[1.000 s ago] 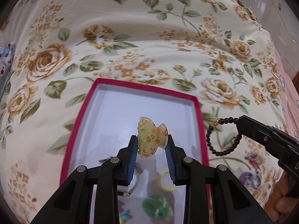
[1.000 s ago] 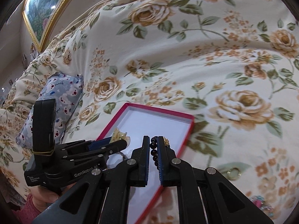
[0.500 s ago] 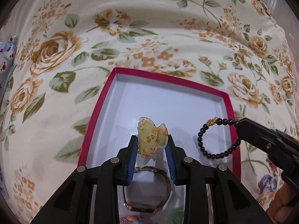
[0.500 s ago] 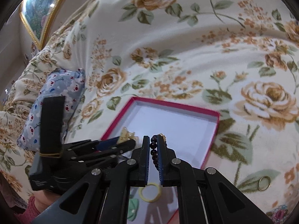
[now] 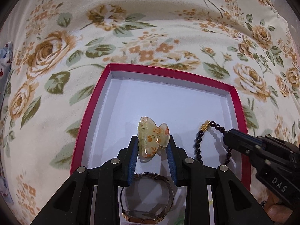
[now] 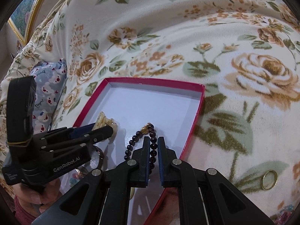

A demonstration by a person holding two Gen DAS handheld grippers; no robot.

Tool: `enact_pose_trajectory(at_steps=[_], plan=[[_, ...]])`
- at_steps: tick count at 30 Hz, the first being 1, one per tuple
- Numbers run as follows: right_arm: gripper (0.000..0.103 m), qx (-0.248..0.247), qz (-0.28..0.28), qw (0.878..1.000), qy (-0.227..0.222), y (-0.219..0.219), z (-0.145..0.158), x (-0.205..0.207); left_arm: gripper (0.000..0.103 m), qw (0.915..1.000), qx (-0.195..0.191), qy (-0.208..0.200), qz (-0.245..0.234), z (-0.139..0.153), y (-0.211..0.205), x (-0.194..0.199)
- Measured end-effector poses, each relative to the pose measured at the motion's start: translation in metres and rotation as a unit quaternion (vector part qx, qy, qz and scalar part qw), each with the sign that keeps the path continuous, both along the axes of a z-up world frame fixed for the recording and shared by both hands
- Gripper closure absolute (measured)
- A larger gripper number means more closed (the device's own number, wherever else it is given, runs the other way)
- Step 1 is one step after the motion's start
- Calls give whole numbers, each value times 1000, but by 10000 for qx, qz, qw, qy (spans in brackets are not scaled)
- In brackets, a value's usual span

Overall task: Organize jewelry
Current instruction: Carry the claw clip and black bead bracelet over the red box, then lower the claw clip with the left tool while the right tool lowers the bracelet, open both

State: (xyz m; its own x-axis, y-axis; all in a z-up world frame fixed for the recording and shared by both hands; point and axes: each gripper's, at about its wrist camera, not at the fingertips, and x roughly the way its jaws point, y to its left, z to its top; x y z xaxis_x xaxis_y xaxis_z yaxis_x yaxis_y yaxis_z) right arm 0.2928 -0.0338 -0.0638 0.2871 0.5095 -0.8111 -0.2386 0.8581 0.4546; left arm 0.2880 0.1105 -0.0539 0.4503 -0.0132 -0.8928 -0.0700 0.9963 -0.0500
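A red-rimmed box [image 5: 105, 86] with a white floor lies on the floral bedspread. My left gripper [image 5: 153, 146] is shut on a pale yellow flowered hair claw [image 5: 151, 139], held just above the box floor. In the right wrist view the same claw [image 6: 105, 121] shows at the left gripper's tip. My right gripper [image 6: 154, 144] is shut on a dark bead bracelet [image 6: 139, 139] with a gold charm; the bracelet [image 5: 200, 142] hangs inside the box, right of the claw. A wristwatch [image 5: 150, 196] lies in the box below my left fingers.
A gold ring [image 6: 269, 177] lies on the bedspread to the right of the box [image 6: 195, 120]. A blue patterned cushion [image 6: 48, 86] sits at the left. A framed picture [image 6: 26, 13] leans at the far left. A hand [image 6: 35, 193] holds the left gripper.
Both grippers sank toward the box, which now looks larger and nearer. The bracelet moved from outside the right rim to over the box floor. The wristwatch came into view below the claw.
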Motion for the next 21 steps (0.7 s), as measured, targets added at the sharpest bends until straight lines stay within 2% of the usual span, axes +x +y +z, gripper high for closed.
enact_pose_trajectory(at_steps=[7,16,21], plan=[[95,-43,26,10000,2,3,0,1,74,10000,-25,39,-10,-3,1,1],[90,58,7,10000,41,4,1,1,73,9999,-92,47,51,-3,2,2],[79,172,-31,9998,-20,-1,11,-5,67,9999,-115,55,83,-2,2,2]])
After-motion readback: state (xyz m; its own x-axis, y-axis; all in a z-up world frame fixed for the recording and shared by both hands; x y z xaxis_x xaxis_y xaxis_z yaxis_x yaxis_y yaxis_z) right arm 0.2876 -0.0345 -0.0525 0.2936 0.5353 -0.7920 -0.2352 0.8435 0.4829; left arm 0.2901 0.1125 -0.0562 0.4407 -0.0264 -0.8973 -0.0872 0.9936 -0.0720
